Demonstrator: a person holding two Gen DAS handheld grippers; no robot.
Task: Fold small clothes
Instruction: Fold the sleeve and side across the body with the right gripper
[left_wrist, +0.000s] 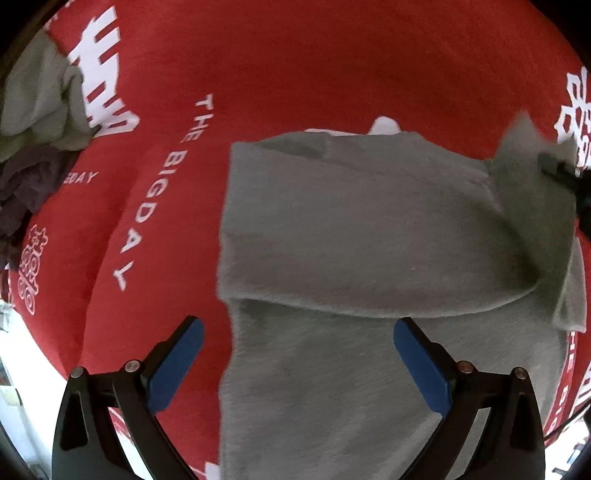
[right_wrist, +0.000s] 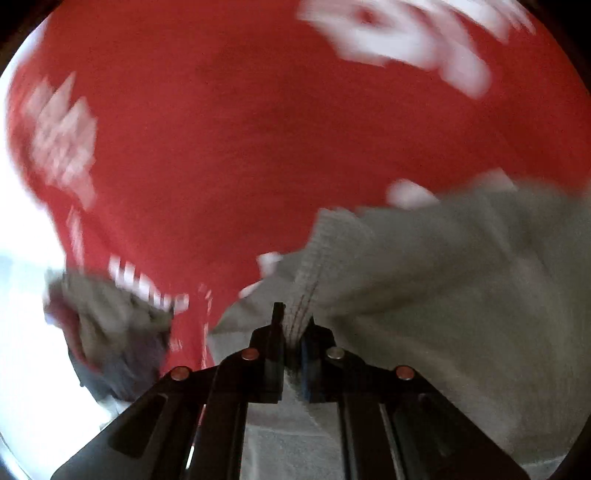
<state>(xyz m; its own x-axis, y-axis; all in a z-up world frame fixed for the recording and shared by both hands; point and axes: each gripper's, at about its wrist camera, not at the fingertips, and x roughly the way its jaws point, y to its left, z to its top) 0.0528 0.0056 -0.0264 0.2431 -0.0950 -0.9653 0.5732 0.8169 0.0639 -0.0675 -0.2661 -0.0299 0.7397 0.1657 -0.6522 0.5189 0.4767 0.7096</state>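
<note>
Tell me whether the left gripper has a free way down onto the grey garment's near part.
Probably yes: the left gripper hovers open directly over the grey garment, nothing between. The right gripper pinches its far side.

Left gripper (left_wrist: 298, 332): black angular arms, blue pads (left_wrist: 421, 365) lining the fingers' inner faces, round metal screws (left_wrist: 132, 366) behind the pads. Right gripper (right_wrist: 293, 321): same black frame, copper-toned and silver screws (right_wrist: 404, 373) behind the fingers.
</note>
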